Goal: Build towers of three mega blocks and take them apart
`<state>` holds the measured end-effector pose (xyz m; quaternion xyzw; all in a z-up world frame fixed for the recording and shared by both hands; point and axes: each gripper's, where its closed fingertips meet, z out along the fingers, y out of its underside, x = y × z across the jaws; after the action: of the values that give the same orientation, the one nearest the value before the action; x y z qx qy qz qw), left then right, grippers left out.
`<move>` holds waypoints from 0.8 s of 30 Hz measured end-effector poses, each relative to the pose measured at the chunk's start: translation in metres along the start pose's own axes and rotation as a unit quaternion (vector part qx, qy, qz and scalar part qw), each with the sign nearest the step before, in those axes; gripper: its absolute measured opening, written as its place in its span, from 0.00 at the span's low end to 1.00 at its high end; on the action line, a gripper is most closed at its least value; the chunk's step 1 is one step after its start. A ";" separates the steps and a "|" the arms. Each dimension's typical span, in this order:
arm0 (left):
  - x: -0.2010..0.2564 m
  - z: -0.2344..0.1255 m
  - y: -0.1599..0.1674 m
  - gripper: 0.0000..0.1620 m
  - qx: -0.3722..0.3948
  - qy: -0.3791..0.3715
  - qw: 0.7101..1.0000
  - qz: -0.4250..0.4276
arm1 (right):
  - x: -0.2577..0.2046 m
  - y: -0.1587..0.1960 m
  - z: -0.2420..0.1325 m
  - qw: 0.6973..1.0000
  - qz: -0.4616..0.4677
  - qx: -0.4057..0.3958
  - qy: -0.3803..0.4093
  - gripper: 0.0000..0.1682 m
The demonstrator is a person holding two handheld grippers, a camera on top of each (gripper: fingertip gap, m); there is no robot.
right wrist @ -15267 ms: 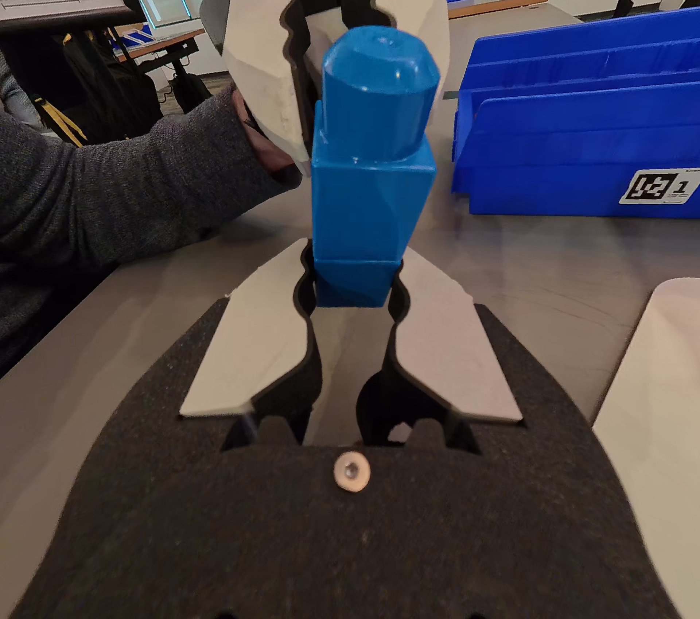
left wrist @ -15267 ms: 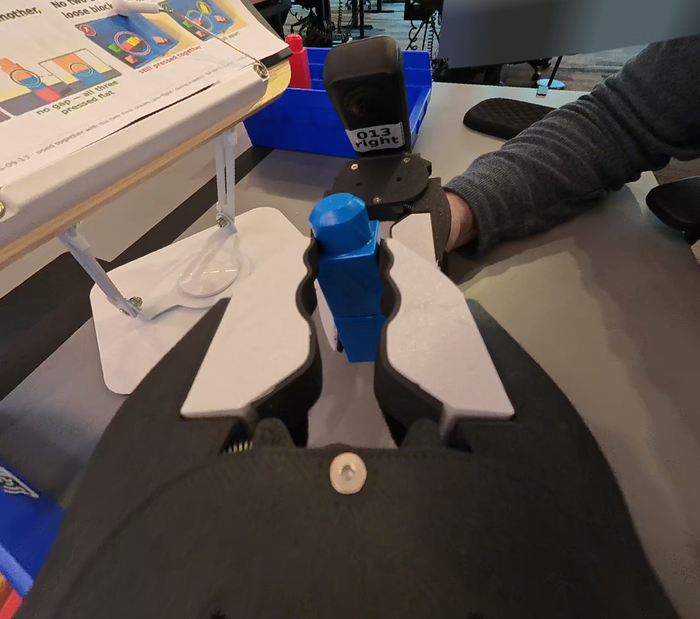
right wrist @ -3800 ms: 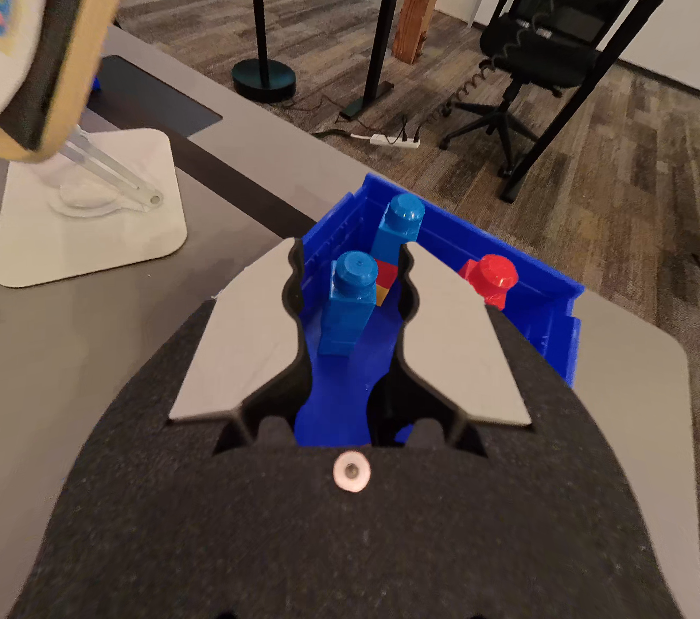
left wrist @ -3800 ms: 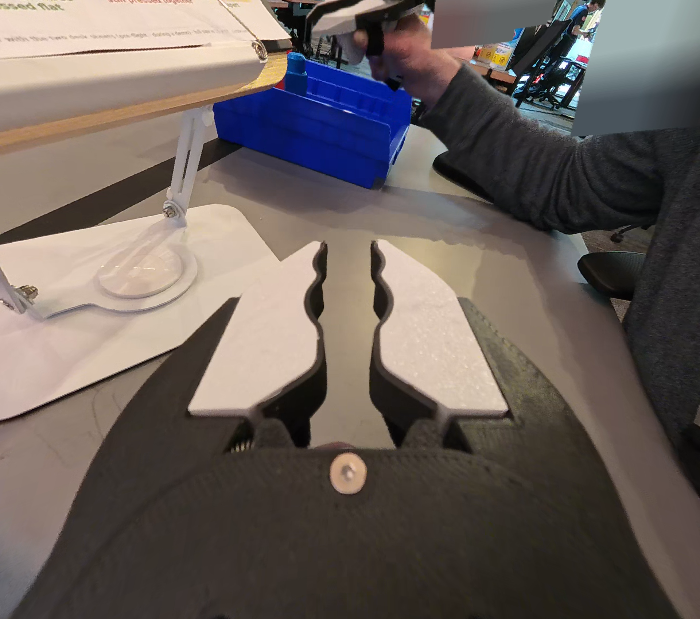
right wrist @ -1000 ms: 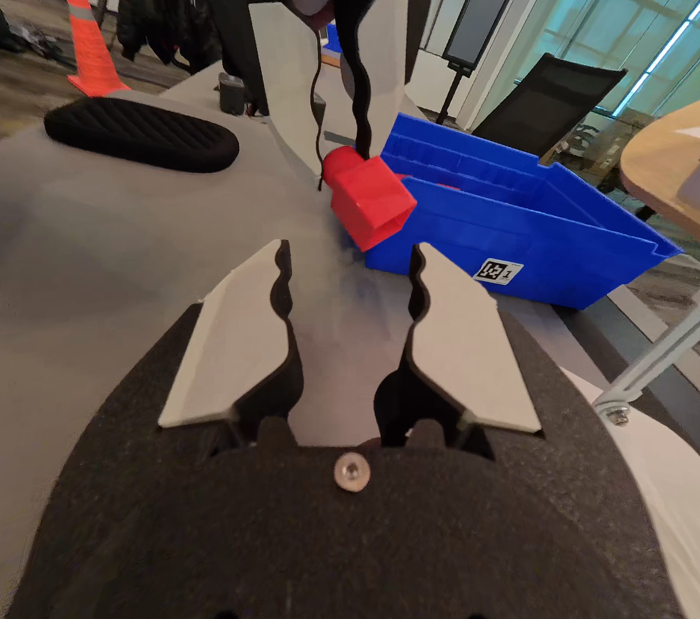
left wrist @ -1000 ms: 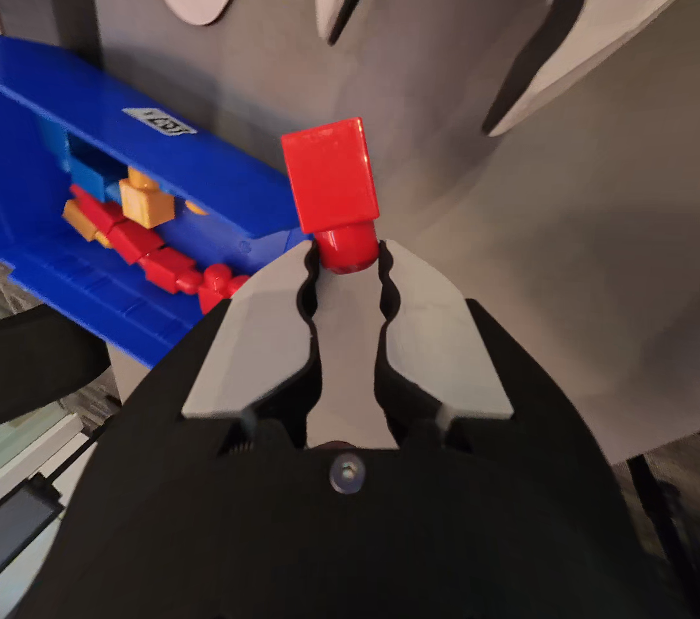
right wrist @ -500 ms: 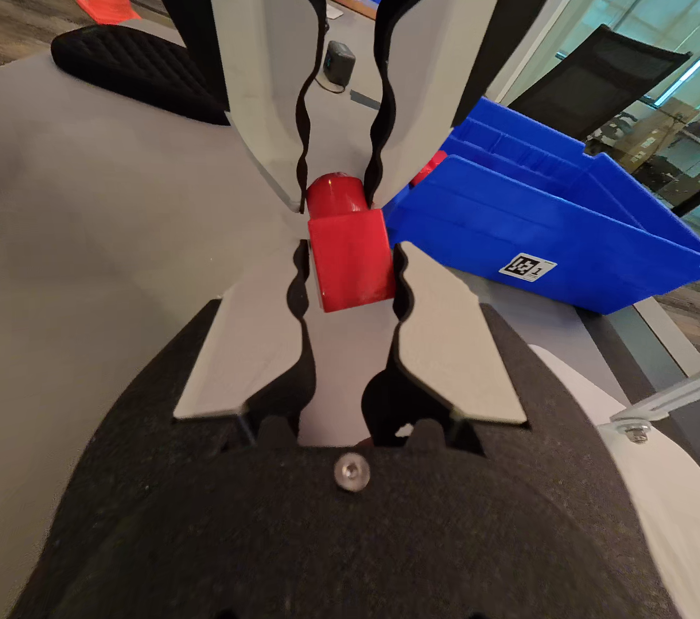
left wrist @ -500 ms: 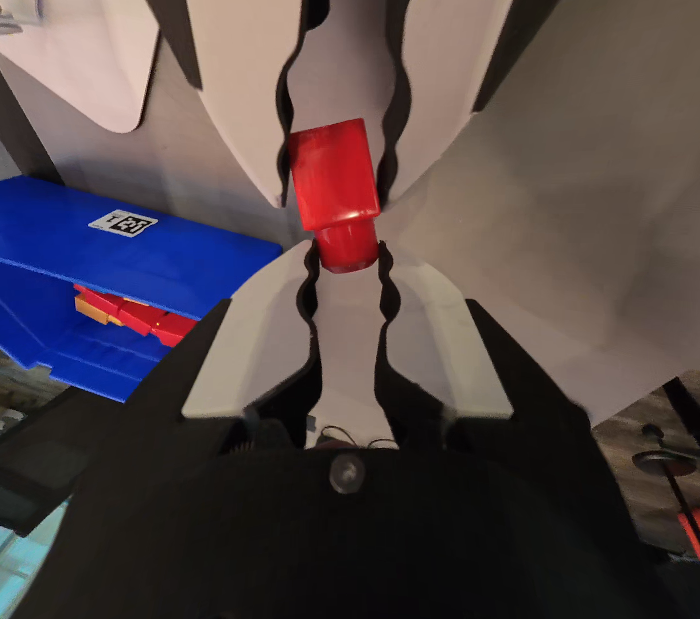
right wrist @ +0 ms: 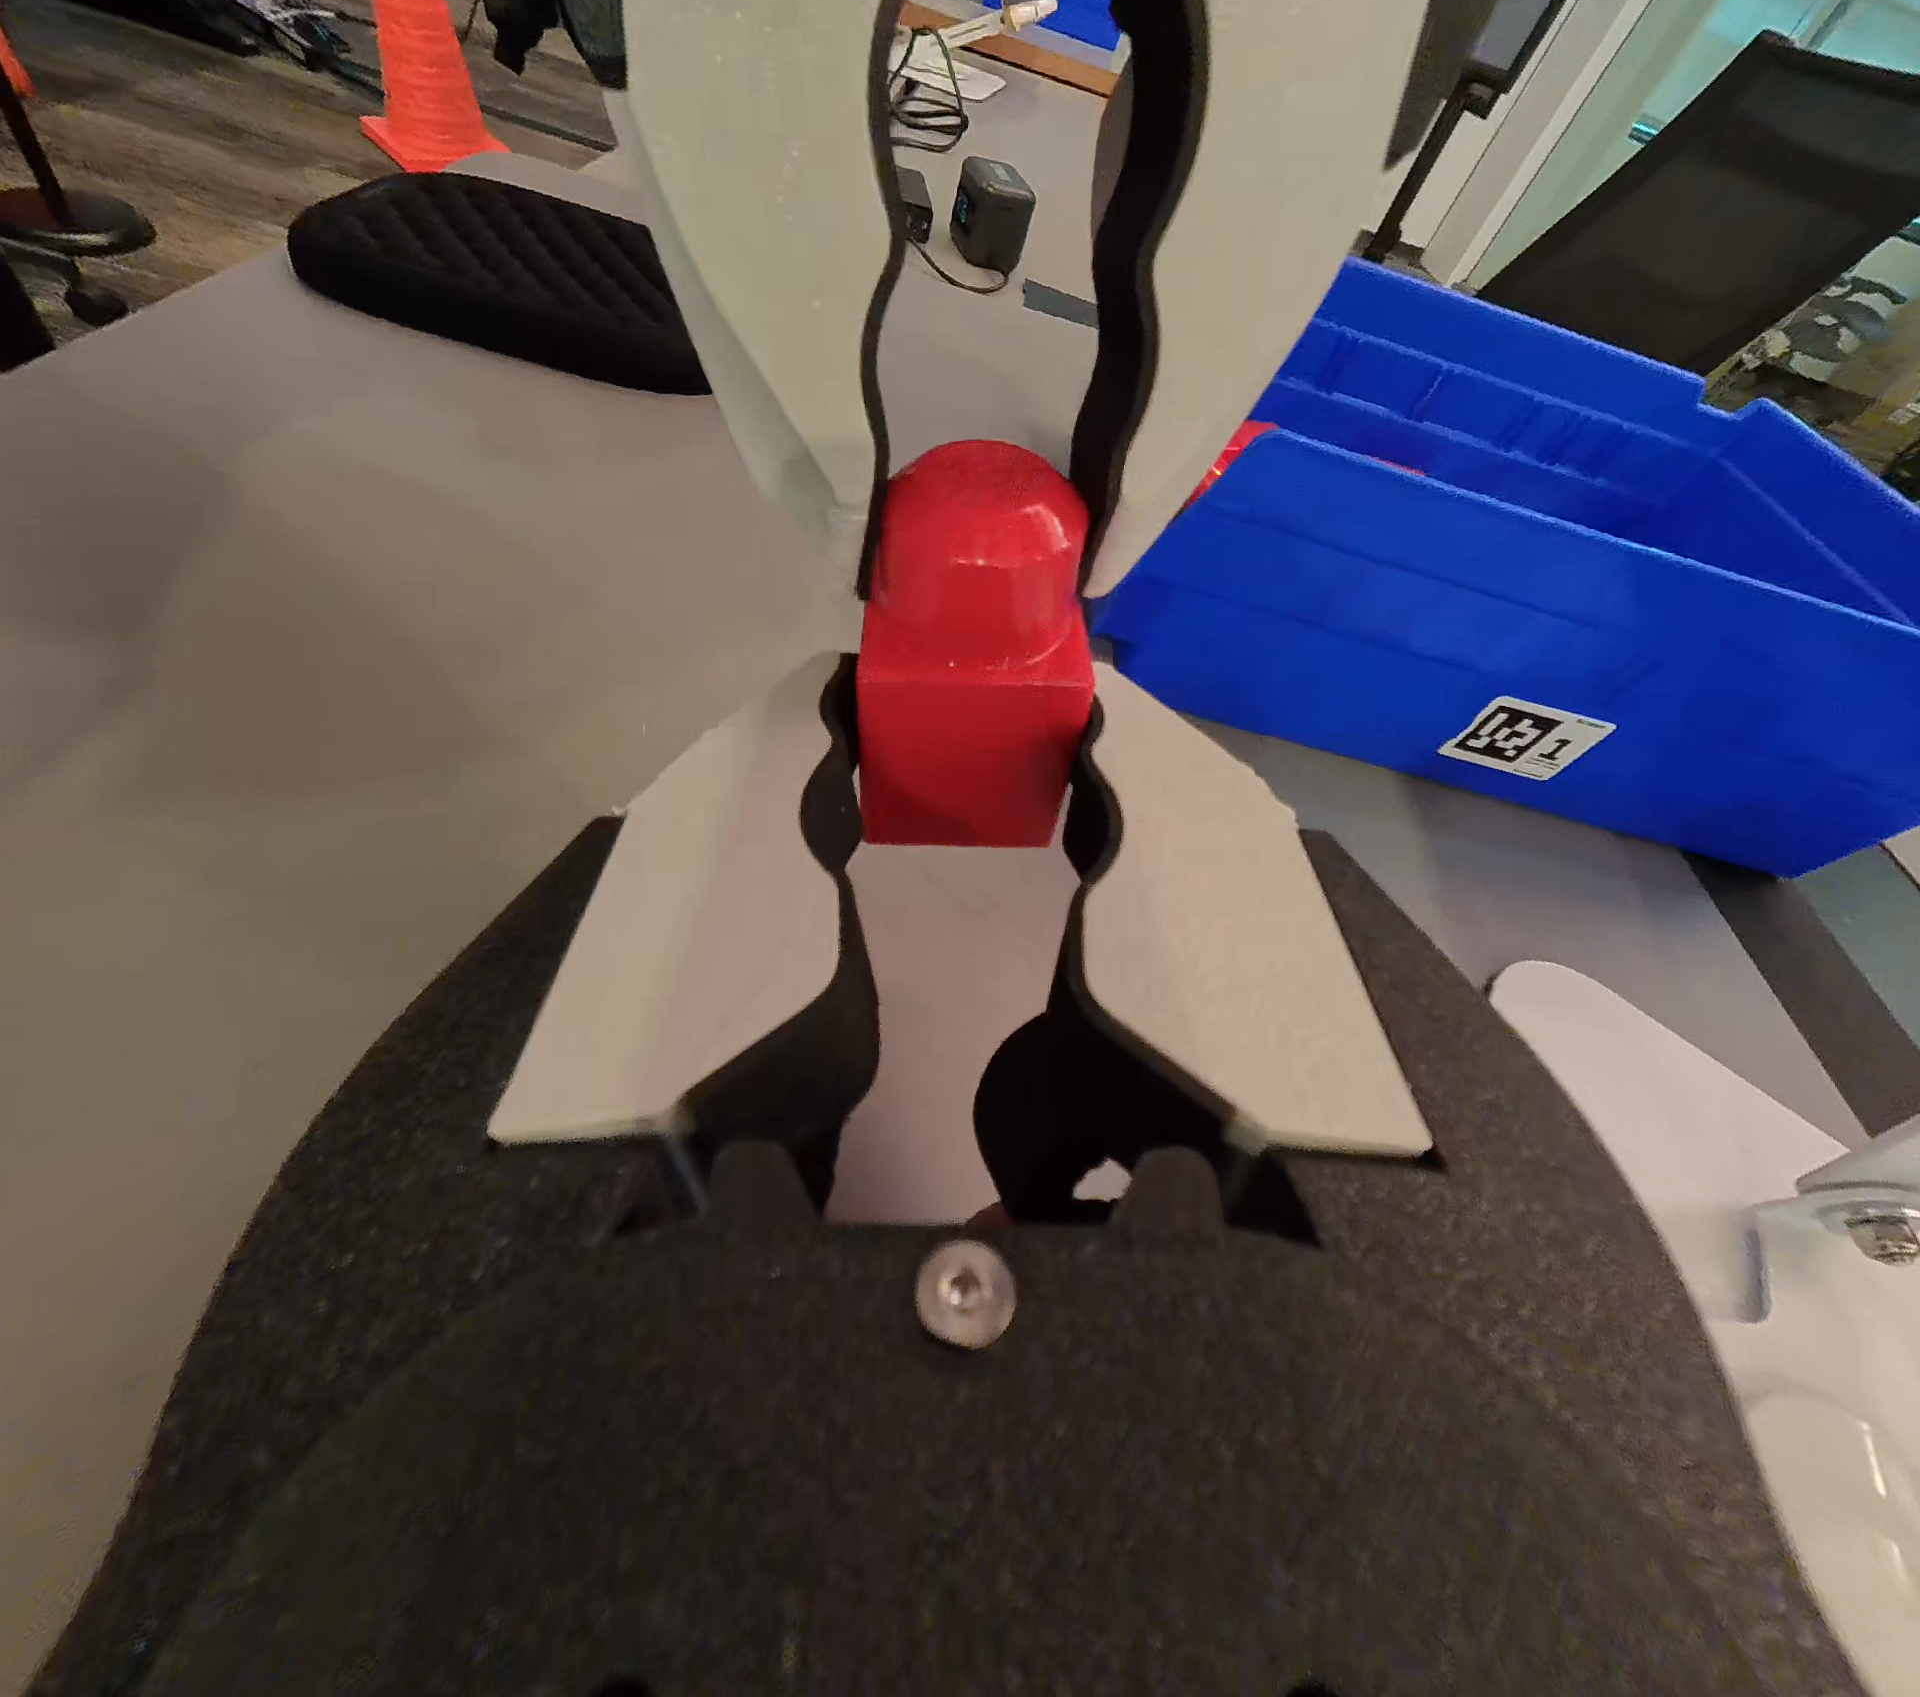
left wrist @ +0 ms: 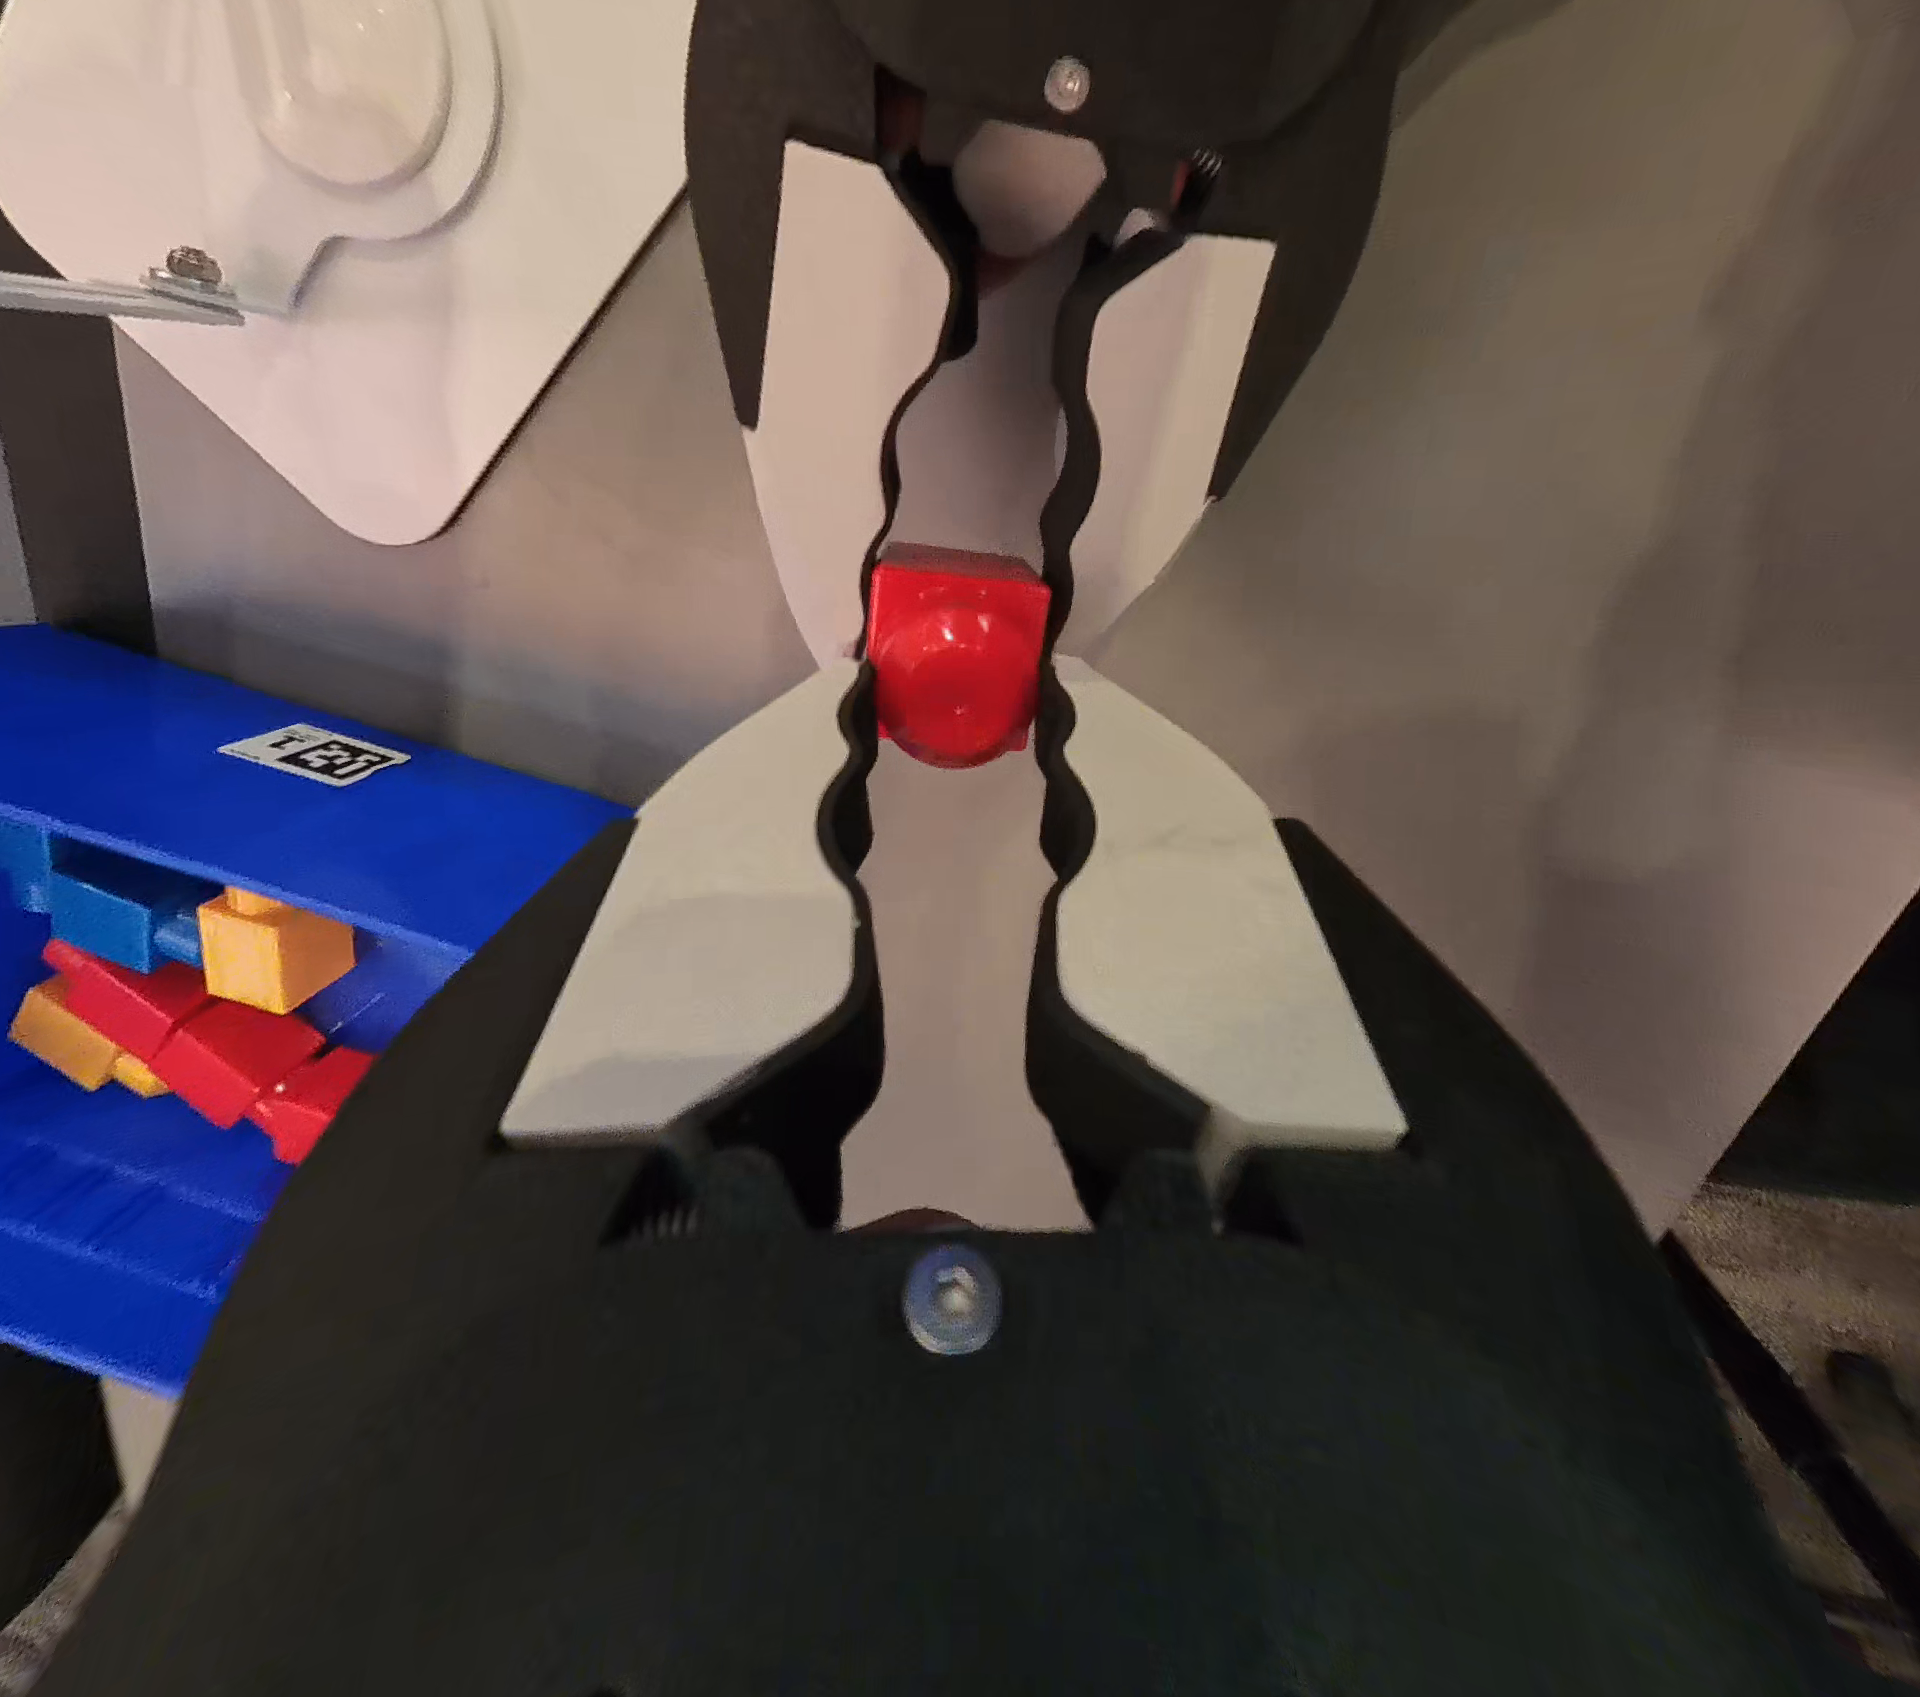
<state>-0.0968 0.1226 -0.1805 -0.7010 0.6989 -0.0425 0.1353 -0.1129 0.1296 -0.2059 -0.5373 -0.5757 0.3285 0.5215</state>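
A single red mega block (left wrist: pixel 954 671) is held above the grey table between both grippers. My left gripper (left wrist: pixel 951 697) is shut on its round stud. My right gripper (right wrist: pixel 968 712) is shut on its square body (right wrist: pixel 966 764). The two grippers face each other tip to tip. In the left wrist view the right gripper (left wrist: pixel 961 598) comes in from the top. In the right wrist view the left gripper (right wrist: pixel 977 551) comes in from the top. A blue bin (left wrist: pixel 145 826) at the left holds several red, orange and blue blocks (left wrist: pixel 239 993).
The blue bin (right wrist: pixel 1455 608) lies to the right in the right wrist view. A black padded rest (right wrist: pixel 488 276), a small black device with a cable (right wrist: pixel 992 219), an orange cone (right wrist: pixel 416 16) and a black chair (right wrist: pixel 1714 193) lie beyond. A white plate with a clear dome (left wrist: pixel 312 89) sits on the table.
My right gripper was open and apart from the block; it moved up to it and shut on its square body. My left gripper kept its hold on the stud.
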 end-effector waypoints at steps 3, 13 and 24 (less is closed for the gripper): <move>0.000 -0.003 0.000 0.17 0.026 0.008 0.999 -0.023 | 0.000 -0.002 -0.001 1.000 0.009 0.006 -0.003 0.21; -0.052 -0.052 0.036 0.25 0.113 -0.094 0.981 -0.128 | 0.001 -0.001 0.000 1.000 0.012 0.004 -0.003 0.22; -0.169 -0.020 0.114 0.27 0.023 -0.187 0.973 -0.135 | 0.003 -0.002 -0.001 1.000 0.022 0.009 -0.002 0.22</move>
<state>-0.2157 0.2890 -0.1679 -0.7809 0.5594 0.0557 0.2723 -0.1116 0.1319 -0.2031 -0.5443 -0.5623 0.3458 0.5177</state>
